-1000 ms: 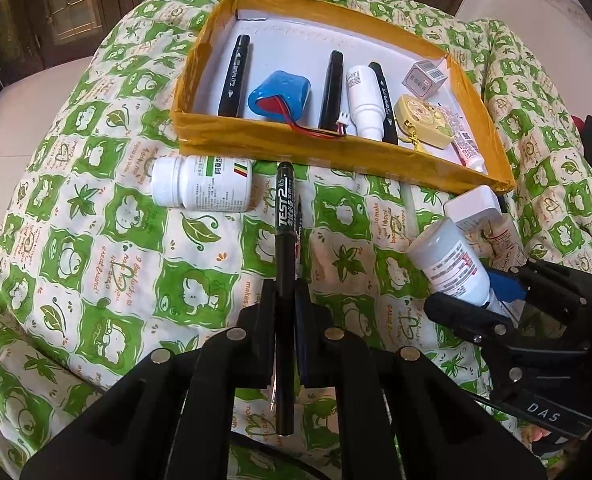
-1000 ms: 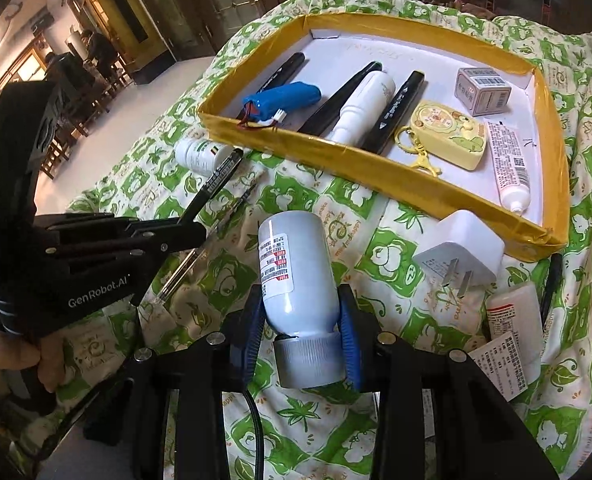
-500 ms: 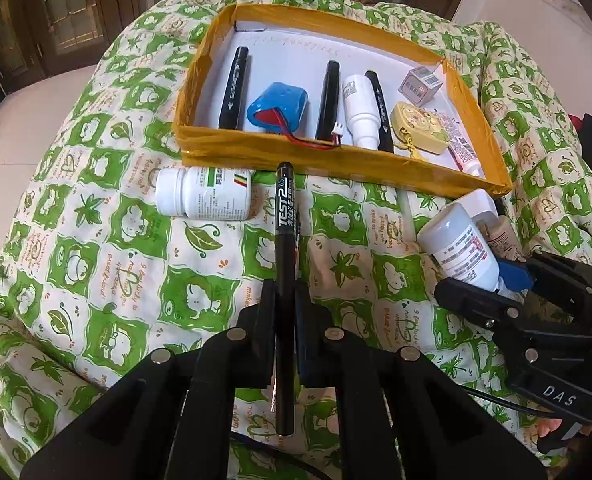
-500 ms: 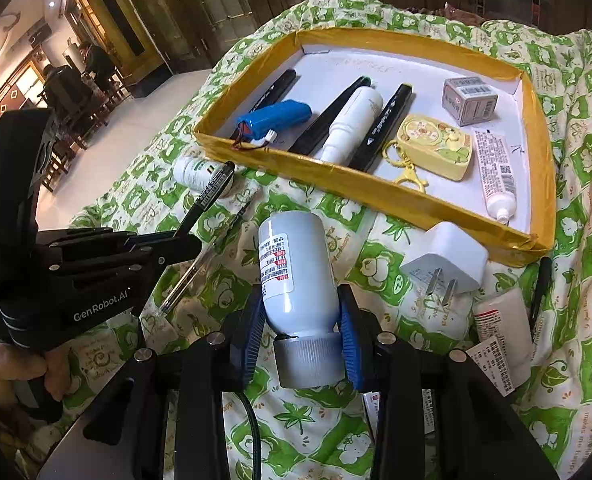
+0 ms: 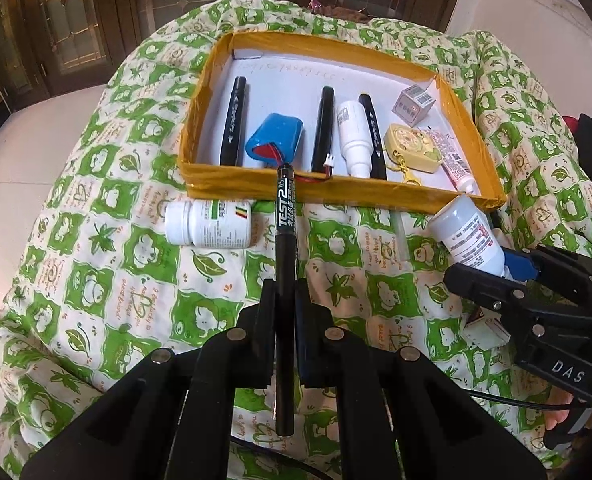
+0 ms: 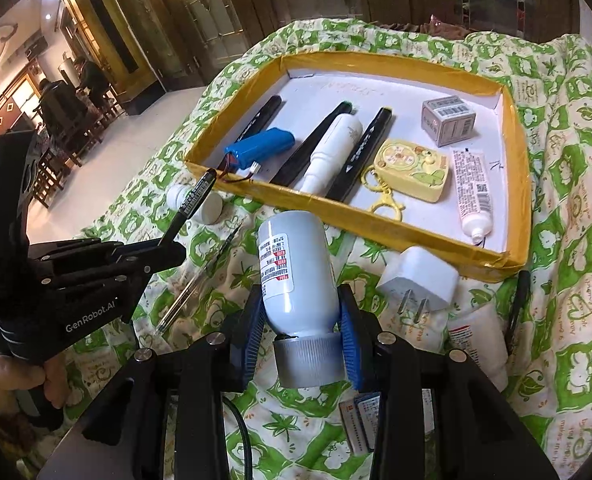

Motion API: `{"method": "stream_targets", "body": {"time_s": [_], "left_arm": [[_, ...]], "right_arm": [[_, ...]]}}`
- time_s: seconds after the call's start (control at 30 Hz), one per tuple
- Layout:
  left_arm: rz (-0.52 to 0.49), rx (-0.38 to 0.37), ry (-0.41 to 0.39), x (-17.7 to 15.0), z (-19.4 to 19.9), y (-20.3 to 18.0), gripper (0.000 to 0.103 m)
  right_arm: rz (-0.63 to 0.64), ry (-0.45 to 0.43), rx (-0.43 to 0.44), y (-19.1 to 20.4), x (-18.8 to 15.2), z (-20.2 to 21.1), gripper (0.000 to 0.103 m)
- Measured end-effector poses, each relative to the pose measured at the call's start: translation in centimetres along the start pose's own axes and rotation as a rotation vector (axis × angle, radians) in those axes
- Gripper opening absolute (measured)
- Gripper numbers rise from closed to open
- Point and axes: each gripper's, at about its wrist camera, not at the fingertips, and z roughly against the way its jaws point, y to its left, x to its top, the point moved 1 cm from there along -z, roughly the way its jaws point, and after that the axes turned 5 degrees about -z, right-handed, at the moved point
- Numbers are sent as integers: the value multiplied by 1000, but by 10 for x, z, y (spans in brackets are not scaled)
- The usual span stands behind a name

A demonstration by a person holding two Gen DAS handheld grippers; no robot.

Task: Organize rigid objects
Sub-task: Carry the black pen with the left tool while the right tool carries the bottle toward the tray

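Observation:
My left gripper [image 5: 281,294] is shut on a black pen [image 5: 284,224] whose tip reaches the near wall of the yellow-rimmed tray [image 5: 336,194]. It also shows in the right wrist view [image 6: 163,248] with the pen [image 6: 193,200]. My right gripper [image 6: 302,312] is shut on a grey-white bottle [image 6: 293,264], held above the cloth just short of the tray [image 6: 376,226]; the bottle also shows in the left wrist view [image 5: 466,234]. The tray holds black markers, a blue battery pack [image 5: 273,144], a white bottle, a yellow keychain, a tube and a small box.
On the green-patterned cloth lie a white pill bottle [image 5: 207,224], a clear pen [image 6: 195,284], a white plug adapter [image 6: 420,278], a tube [image 6: 478,340] and a black pen [image 6: 518,304] at right. People sit at far left.
Both grippers have risen and drawn closer to the tray with their loads. The pen tip now overlaps the tray's near wall.

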Motion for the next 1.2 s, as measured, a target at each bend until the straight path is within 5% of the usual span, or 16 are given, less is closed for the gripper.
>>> {"method": "stream_targets", "body": {"time_s": [0.63, 1.2], "left_arm": [[-62, 35, -51, 30, 13, -6, 6], [-7, -29, -72, 88, 17, 14, 6]], "right_arm": [[-93, -86, -14, -34, 28, 26, 32], [-112, -95, -11, -51, 63, 28, 32]]}}
